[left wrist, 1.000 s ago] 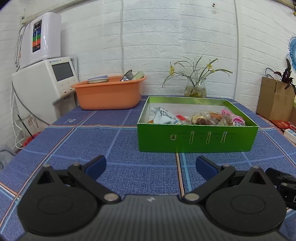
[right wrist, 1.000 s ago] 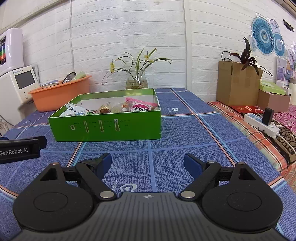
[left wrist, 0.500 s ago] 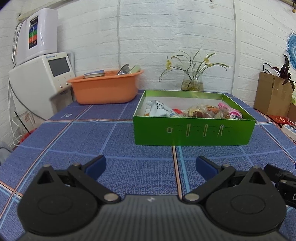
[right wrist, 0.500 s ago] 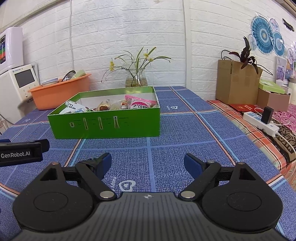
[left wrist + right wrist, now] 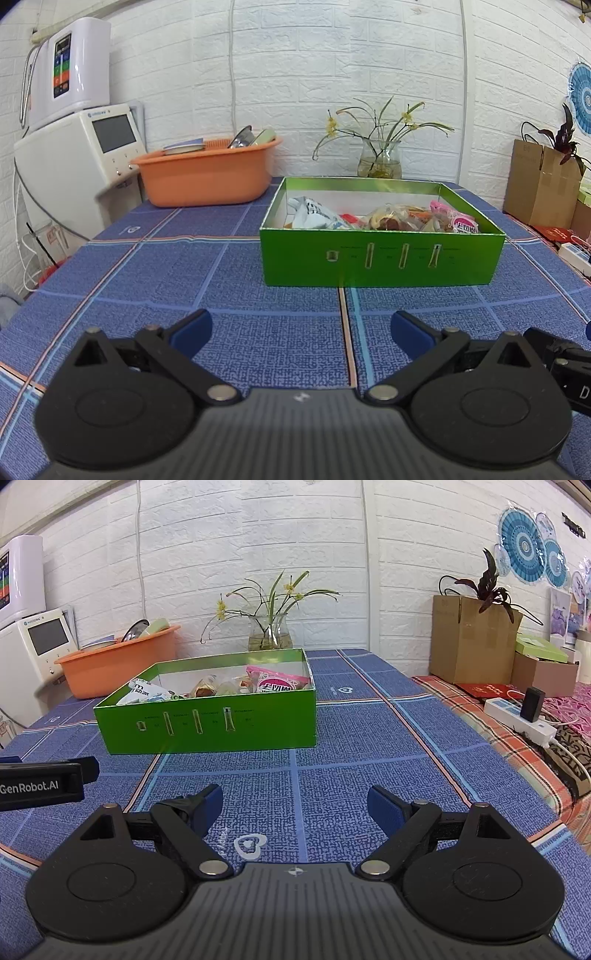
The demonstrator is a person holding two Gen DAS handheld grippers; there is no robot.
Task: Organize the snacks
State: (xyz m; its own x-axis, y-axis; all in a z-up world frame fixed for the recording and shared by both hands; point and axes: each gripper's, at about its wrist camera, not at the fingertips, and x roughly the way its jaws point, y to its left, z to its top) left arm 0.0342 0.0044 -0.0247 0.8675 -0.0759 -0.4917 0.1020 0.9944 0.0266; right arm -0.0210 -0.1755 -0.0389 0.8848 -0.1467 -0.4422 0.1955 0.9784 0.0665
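green snack box (image 5: 382, 254) at 12 o'clock, long axis crosswise | left gripper (image 5: 301, 330) nearer | right gripper (image 5: 295, 805) | both jaws apart, empty

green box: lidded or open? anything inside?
Open, no lid on the green box. Snack packets show above its rim, piled along the near wall; how full it is, cannot tell.

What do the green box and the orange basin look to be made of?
Green box: likely glossy coated cardboard, given thin straight walls, a pale inner face and a shiny front. Orange basin: probably matte moulded plastic, given its rounded rim and uniform colour.
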